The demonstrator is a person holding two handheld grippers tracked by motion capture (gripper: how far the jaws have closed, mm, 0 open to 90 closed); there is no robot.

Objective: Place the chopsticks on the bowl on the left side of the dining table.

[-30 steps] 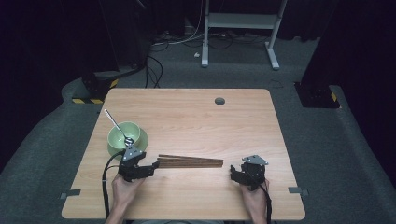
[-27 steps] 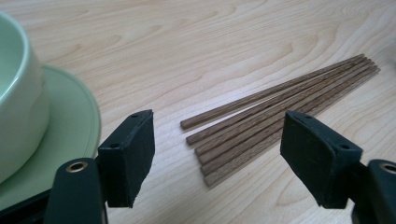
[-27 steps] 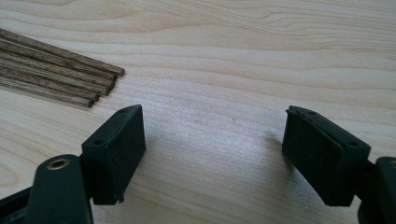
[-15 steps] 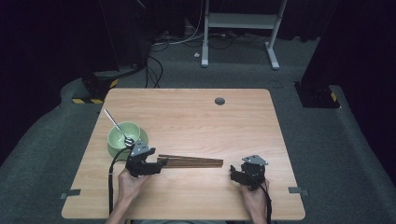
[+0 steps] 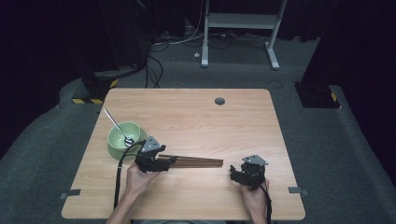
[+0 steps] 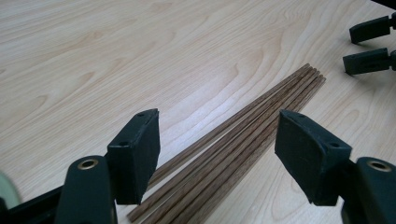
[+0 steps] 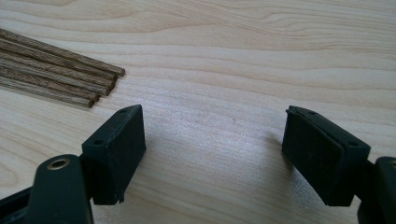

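- Down at the near edge of the table [image 5: 187,116], the left gripper [image 5: 169,162] is held in the person's left hand [image 5: 135,179], and its fingers [image 6: 135,154] stand spread wide; the jaws have just been closing a little, with the near ends of the chopsticks [image 6: 243,140] lying between them but not pressed by either pad.
- Between those fingers, the chopsticks lie flat on the wood as a tight bundle, nearer to the left pad than to the right one, and run away from the gripper toward their far ends.
- Just past the far ends of the chopsticks, the right gripper [image 5: 234,173] rests low over the table, held in the right hand [image 5: 254,198]; its fingers [image 7: 116,149] are spread wide with bare wood between them.
- Seen along the right gripper's fingers, the ends of the chopsticks lie beyond the left pad and off to its side, near but apart from it.
- Behind the left gripper, on its far side, a green bowl [image 5: 122,140] stands with a spoon [image 5: 117,127] leaning in it, handle pointing up and away.
- Farther off, near the far edge, a small dark round hole [image 5: 219,101] sits in the tabletop.
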